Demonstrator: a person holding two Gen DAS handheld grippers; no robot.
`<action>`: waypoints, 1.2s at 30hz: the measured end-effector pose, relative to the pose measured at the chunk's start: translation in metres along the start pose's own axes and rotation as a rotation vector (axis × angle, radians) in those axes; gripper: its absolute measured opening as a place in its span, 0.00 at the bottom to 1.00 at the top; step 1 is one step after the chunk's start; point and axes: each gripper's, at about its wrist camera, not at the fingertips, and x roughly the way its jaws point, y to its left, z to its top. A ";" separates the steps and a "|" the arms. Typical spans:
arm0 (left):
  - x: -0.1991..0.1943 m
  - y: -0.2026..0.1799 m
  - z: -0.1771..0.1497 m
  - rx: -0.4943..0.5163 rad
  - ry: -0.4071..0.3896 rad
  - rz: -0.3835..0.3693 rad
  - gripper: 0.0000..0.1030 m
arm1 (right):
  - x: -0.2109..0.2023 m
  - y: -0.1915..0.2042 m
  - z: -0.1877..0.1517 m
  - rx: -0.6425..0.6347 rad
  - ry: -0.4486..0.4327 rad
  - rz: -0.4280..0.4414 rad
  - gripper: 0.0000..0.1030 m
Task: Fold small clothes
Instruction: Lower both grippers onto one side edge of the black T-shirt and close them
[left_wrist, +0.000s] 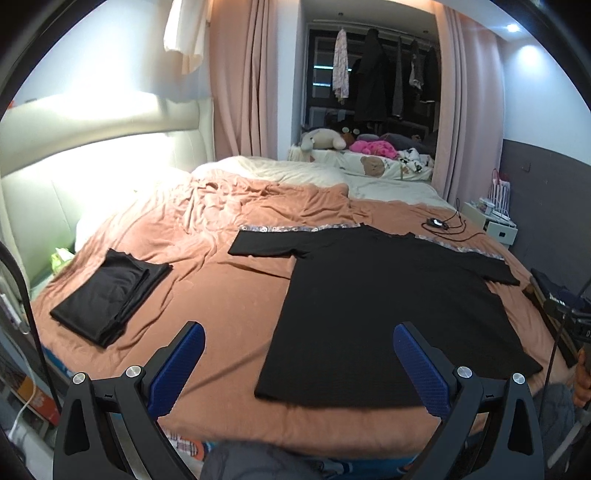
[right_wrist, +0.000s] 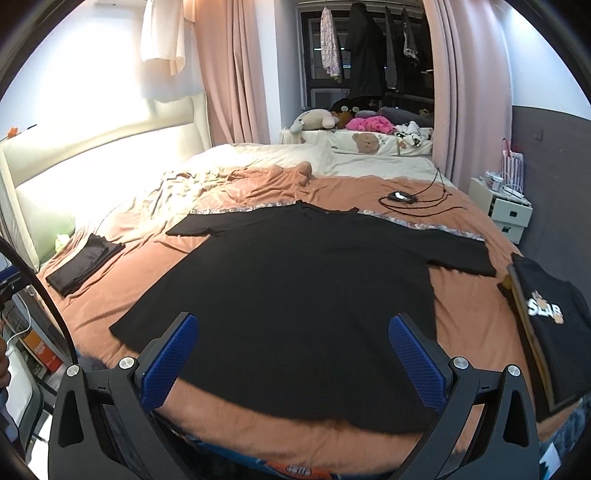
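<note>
A black short-sleeved T-shirt (left_wrist: 388, 306) of soft knit fabric is spread flat and unfolded on the salmon-pink bedspread (left_wrist: 229, 295), hem toward the near edge of the bed, collar toward the far side, sleeves stretched out to either side; its long axis thus runs straight away from both cameras. The right gripper (right_wrist: 293, 354) is seen hovering above the hem with the shirt body directly ahead, blue-padded fingers spread wide and nothing held between them. The left gripper (left_wrist: 299, 365) is likewise spread and empty, but is set off to the shirt's left, so that only the lower left hem corner lies between its fingers' line of sight. The right hand is therefore judged nearer to the garment's centre, the left nearer to the left edge and sleeve. Further left, a stack of folded black garments (left_wrist: 109, 295) rests well apart from the shirt. At the right edge of the bed a dark printed garment (right_wrist: 550, 328) lies partly cut off. The near hem is blurred, and contact with the cloth cannot be made out. A black corded device (right_wrist: 400, 197) lies beyond the collar.
</note>
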 end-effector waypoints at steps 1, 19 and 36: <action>0.006 0.002 0.002 -0.003 0.005 -0.003 0.99 | 0.010 -0.001 0.005 -0.002 0.006 0.004 1.00; 0.150 0.022 0.065 -0.006 0.202 0.025 1.00 | 0.133 -0.011 0.079 0.012 0.111 -0.035 1.00; 0.241 0.076 0.112 -0.087 0.216 0.058 1.00 | 0.241 0.001 0.129 0.024 0.159 0.001 1.00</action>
